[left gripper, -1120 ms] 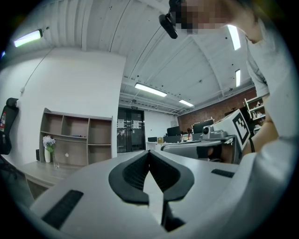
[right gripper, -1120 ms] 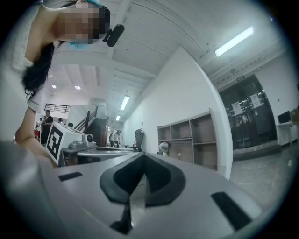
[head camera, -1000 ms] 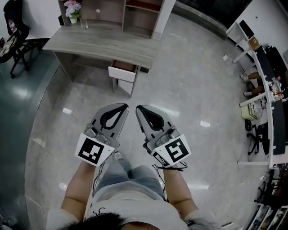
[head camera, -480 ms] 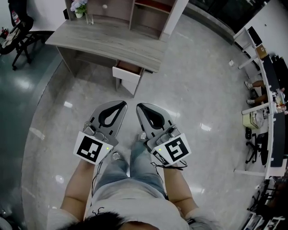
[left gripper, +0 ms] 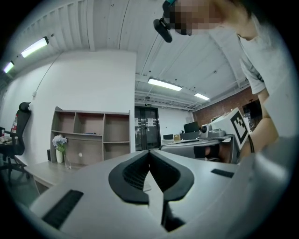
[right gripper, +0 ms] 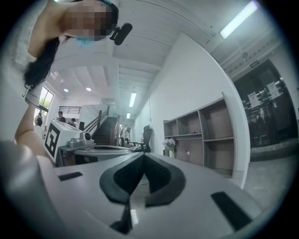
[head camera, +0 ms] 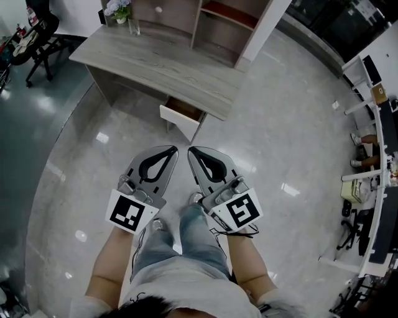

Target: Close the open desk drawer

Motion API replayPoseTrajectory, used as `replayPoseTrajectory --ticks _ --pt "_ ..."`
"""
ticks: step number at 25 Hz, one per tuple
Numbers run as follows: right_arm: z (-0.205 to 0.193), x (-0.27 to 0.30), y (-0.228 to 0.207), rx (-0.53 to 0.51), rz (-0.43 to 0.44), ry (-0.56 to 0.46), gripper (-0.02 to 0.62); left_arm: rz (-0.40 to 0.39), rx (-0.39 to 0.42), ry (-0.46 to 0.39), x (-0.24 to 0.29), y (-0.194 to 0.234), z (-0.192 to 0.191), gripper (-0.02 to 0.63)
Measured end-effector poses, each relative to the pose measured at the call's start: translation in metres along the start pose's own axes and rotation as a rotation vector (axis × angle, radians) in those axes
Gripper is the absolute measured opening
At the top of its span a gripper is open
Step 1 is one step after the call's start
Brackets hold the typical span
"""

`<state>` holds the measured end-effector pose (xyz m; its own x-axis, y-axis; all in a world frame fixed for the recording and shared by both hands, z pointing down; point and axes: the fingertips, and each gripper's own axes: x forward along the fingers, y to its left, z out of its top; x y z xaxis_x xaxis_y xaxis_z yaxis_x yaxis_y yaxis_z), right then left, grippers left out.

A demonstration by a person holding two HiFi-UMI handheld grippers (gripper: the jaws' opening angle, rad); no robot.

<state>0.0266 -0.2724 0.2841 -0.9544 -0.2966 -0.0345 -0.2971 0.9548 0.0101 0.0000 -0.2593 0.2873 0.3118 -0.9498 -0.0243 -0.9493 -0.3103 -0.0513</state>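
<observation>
The person [head camera: 180,273] stands on the glossy floor [head camera: 81,180] facing the surface [head camera: 155,62], well back from it. The drawer [head camera: 180,119] is under the surface's front edge, near its right end. It is pulled out, with its white front facing the person and the inside showing brown.

The left tool [head camera: 171,150] and right tool [head camera: 191,150] are held side by side, low in front of the body. They point toward the drawer but are well apart from it. Each tool's own view shows its jaws brought together with the dark pads meeting at the tips. Neither has hold of anything.

A shelf [head camera: 214,22] stands at the back of the surface, with flowers [head camera: 119,9] at its left end. A chair [head camera: 38,31] sits off to the left.
</observation>
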Motion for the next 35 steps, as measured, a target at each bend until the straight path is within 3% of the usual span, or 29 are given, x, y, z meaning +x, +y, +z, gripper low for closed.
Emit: replayPoseTrajectory --ticks 7,16,25,35 --pt "-0.023 0.016 -0.056 0.005 -0.003 0.002 0.008 0.001 -0.041 0.016 0.050 0.016 -0.032 0.011" --pt "-0.093 0.027 -0.099 0.028 -0.009 0.001 0.008 -0.034 -0.071 0.068 0.090 0.027 -0.106 0.011" --pt "-0.167 0.035 -0.112 0.064 -0.002 -0.006 0.008 -0.045 -0.057 0.106 0.104 0.035 -0.184 0.011" --pt "-0.212 0.040 -0.106 0.074 -0.007 -0.009 0.008 -0.049 -0.087 0.135 0.109 0.029 -0.240 0.011"
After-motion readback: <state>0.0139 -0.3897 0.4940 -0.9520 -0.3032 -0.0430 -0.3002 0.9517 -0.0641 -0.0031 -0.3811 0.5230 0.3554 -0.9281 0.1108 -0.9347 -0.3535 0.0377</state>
